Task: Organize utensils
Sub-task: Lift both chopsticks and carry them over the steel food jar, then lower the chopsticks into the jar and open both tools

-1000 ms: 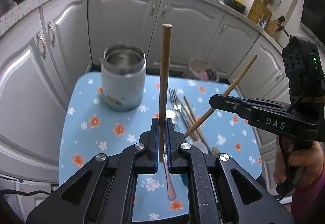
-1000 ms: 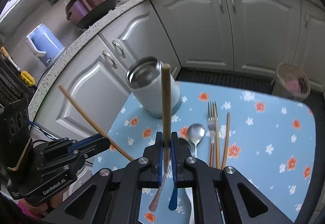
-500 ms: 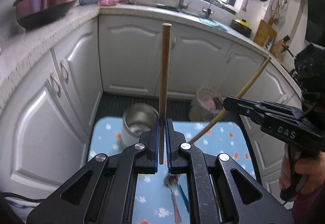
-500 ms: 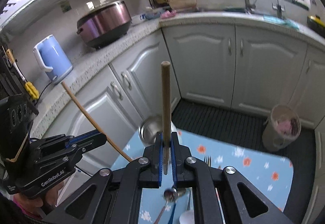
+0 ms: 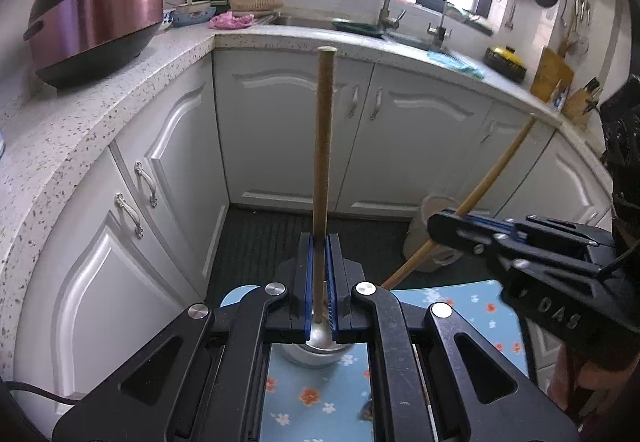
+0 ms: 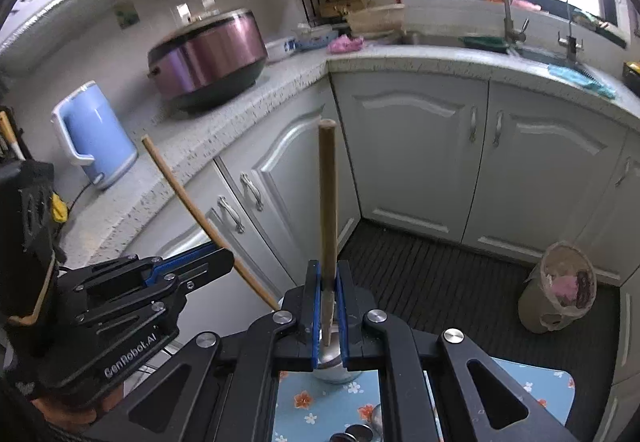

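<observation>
Both grippers have tipped up since a moment ago. Then they looked down at the blue table [image 5: 472, 306]; now they face the cupboards. The left gripper [image 5: 319, 306] is squeezed shut on one chopstick [image 5: 322, 177]. The right gripper [image 6: 329, 316] is squeezed shut on the other chopstick [image 6: 328, 201]. The metal jar [image 5: 316, 352] sits right under them, so both sticks look ready to drop in

Two chopsticks [image 5: 322, 161] [image 6: 328, 201] (one per gripper), one steel container [image 5: 316, 350].
</observation>
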Demonstrator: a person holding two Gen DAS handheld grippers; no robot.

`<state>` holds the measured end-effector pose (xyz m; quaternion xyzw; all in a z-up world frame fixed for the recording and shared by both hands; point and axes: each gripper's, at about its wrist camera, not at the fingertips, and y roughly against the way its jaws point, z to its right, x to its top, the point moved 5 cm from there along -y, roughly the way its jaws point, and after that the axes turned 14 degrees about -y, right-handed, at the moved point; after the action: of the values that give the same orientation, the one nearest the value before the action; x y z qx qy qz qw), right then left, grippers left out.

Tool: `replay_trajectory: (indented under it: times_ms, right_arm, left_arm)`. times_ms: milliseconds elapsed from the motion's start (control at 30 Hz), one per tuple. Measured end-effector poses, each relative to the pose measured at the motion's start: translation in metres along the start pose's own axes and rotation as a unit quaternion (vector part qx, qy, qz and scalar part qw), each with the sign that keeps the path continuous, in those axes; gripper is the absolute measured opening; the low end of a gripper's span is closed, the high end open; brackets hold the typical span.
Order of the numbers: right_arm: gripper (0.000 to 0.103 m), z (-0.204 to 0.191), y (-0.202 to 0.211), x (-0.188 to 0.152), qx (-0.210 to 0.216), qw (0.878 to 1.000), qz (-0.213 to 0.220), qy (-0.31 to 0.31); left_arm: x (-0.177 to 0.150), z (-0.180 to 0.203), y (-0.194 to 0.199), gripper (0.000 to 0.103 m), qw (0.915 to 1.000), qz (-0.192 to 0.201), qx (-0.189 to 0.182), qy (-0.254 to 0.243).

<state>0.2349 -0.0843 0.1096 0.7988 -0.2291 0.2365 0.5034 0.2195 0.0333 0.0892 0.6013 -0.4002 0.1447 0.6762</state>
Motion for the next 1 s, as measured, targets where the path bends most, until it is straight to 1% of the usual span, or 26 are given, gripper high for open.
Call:
replay_trajectory:
  times_ms: [200,400,533,733,833,867,900,933,967,1000]
  right_arm:
    - [0.006,0.02,-0.051,-0.012,-0.014,0.999,-0.041,-0.013]
    - [0.006,0.038,-0.087,-0.025,-0.023,0.997,-0.07,-0.028]
    - [0.006,0.047,-0.101,-0.029,-0.016,0.996,-0.08,-0.042]
    - [0.006,0.049,-0.108,-0.029,-0.008,0.996,-0.074,-0.056]
    - [0.008,0.052,-0.108,-0.029,-0.007,0.995,-0.075,-0.066]
    - [0.009,0.053,-0.107,-0.029,-0.006,0.995,-0.074,-0.068]
    - [0.009,0.052,-0.106,-0.028,-0.003,0.995,-0.074,-0.07]
    - [0.01,0.052,-0.105,-0.029,0.003,0.995,-0.075,-0.073]
    - [0.012,0.052,-0.103,-0.029,0.005,0.995,-0.073,-0.073]
    - [0.013,0.052,-0.101,-0.029,0.002,0.995,-0.069,-0.072]
  left_arm:
    - [-0.019,-0.007,-0.039,0.005,0.9994,-0.032,0.0,0.015]
    - [-0.039,-0.006,-0.069,0.005,0.998,-0.059,-0.004,0.024]
    - [-0.046,-0.004,-0.08,0.005,0.9972,-0.069,-0.006,0.028]
    - [-0.051,-0.002,-0.083,0.006,0.997,-0.072,-0.003,0.027]
    - [-0.054,-0.004,-0.085,0.013,0.9968,-0.076,0.003,0.027]
    - [-0.055,-0.004,-0.084,0.019,0.9968,-0.075,0.003,0.027]
    - [-0.056,-0.004,-0.084,0.027,0.9967,-0.075,0.001,0.03]
    - [-0.056,-0.004,-0.084,0.033,0.9967,-0.074,-0.001,0.032]
    - [-0.057,-0.004,-0.083,0.042,0.9967,-0.074,-0.004,0.034]
    - [-0.058,-0.004,-0.082,0.045,0.9967,-0.072,-0.006,0.037]
